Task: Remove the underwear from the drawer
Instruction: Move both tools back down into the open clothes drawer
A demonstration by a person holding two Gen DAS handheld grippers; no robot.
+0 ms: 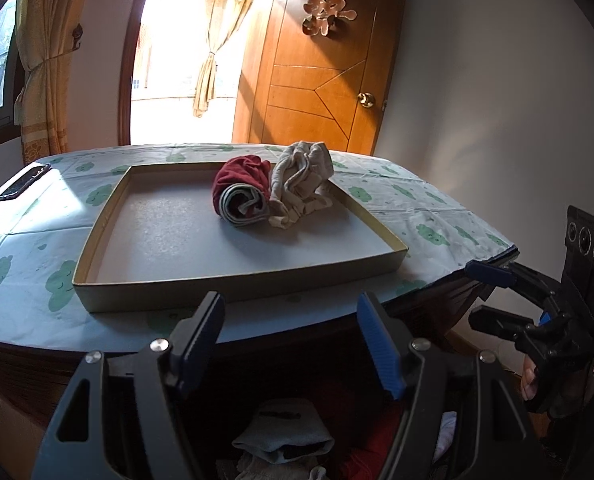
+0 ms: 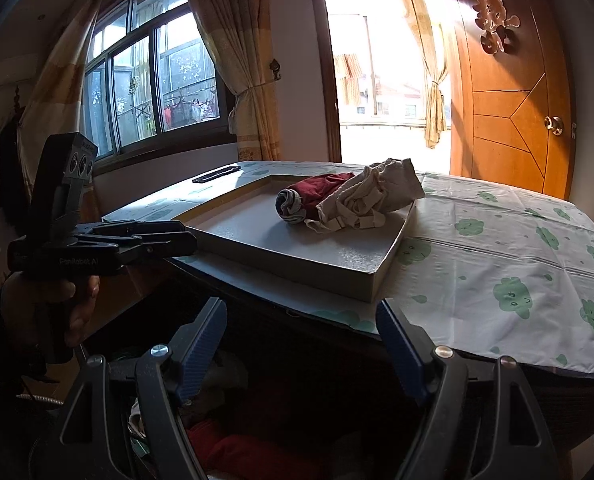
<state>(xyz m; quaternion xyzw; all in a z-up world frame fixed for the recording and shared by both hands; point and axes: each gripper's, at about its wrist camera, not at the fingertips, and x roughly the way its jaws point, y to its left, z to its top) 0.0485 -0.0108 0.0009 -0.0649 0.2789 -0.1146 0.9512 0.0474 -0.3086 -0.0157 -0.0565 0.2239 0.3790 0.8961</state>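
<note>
Nearest us, we are holding the left gripper [image 1: 293, 340] released, blue pads apart, nothing between them. Below it, at 6 o'clock, the dim drawer [image 1: 337, 420] is showing a grey garment [image 1: 283, 436] and red cloth [image 1: 371, 456]. The right gripper [image 2: 303, 346] is likewise spread and empty, above the same dark drawer. Farther off, a shallow cardboard tray [image 1: 109, 216] is sitting on the cloud-print tablecloth [image 1: 21, 252]. At the tray's 1 o'clock corner are lying the rolled maroon underwear [image 1: 239, 190] and, touching it, crumpled beige underwear [image 1: 301, 178]. A wooden door [image 1: 325, 92] is standing beyond.
</note>
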